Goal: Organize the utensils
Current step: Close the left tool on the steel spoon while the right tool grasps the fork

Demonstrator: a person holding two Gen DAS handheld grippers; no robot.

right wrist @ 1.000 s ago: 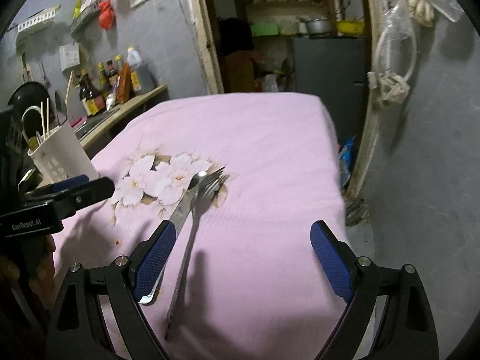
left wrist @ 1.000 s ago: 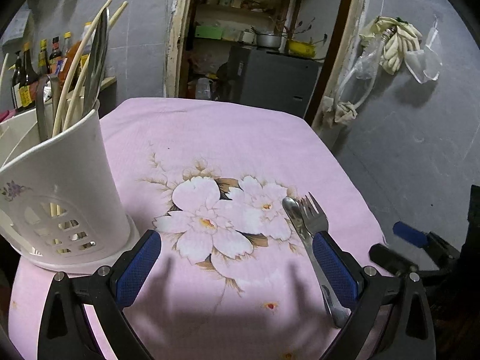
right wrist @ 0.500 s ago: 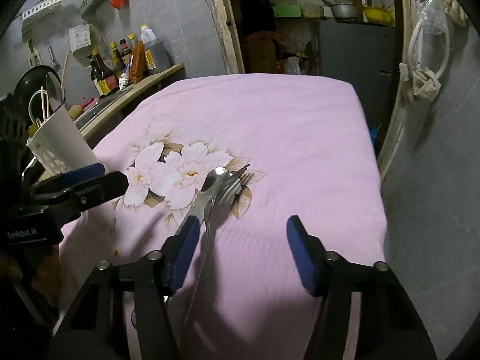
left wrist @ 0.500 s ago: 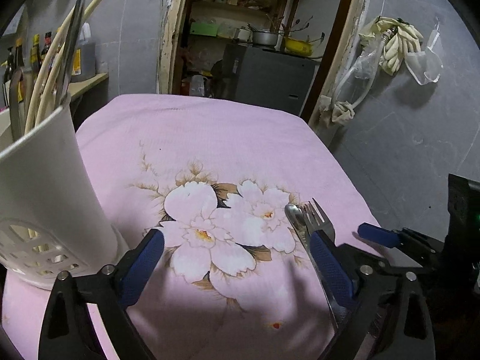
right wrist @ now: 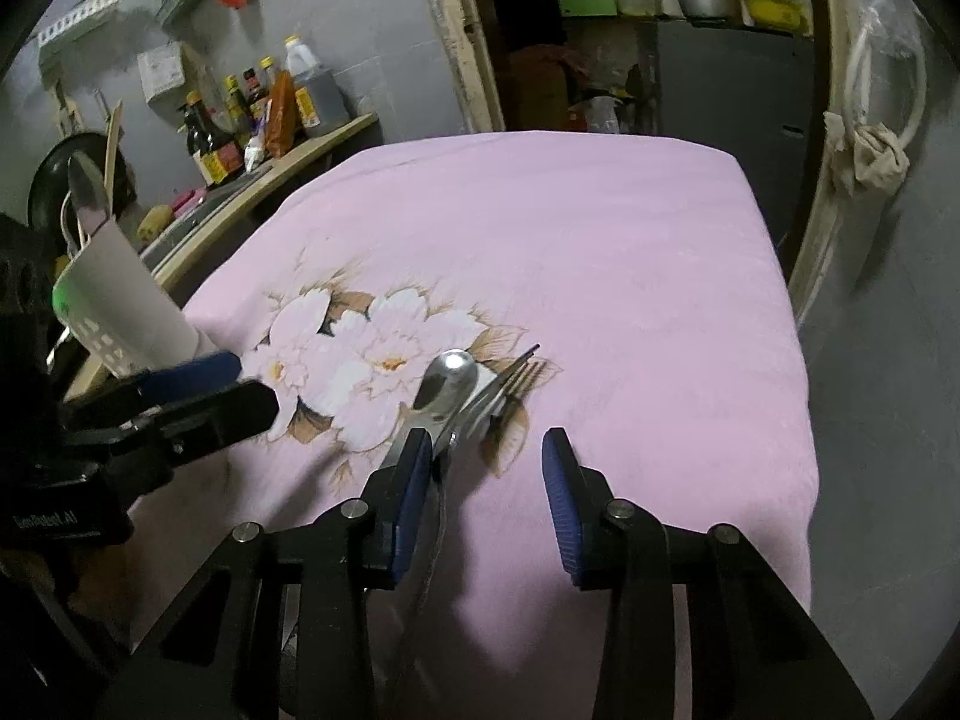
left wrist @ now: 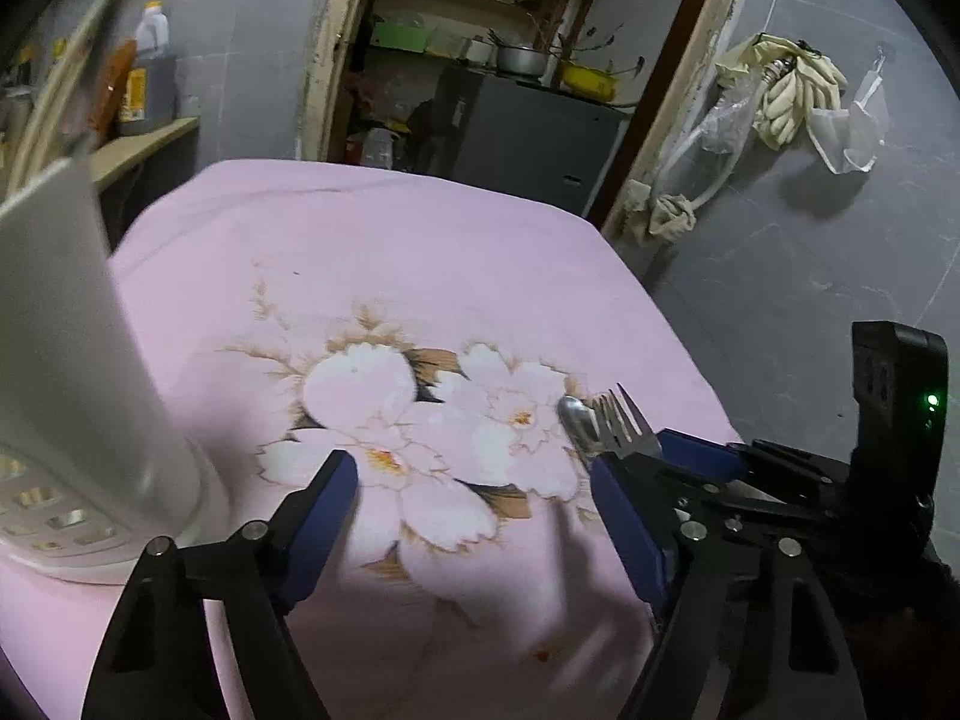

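Observation:
A metal spoon (right wrist: pixel 447 387) and a metal fork (right wrist: pixel 510 381) lie side by side on the pink flowered cloth (right wrist: pixel 600 252). My right gripper (right wrist: pixel 487 495) is open, low over their handles; its left finger covers part of the spoon handle. The spoon (left wrist: pixel 577 420) and fork (left wrist: pixel 621 423) also show in the left wrist view, their handles hidden behind my left gripper's right finger. My left gripper (left wrist: pixel 474 510) is open and empty over the cloth. A white utensil holder (left wrist: pixel 66 372) with chopsticks stands close at its left; it also shows in the right wrist view (right wrist: pixel 117 306).
A side shelf with sauce bottles (right wrist: pixel 264 114) runs along the table's left. A doorway with a grey cabinet (left wrist: pixel 528 132) lies beyond the far edge. The cloth's right edge (right wrist: pixel 798 360) drops to a grey floor.
Both grippers moved forward and lower. The right gripper's fingers narrowed and came over the spoon and fork handles. The holder now fills more of the left wrist view.

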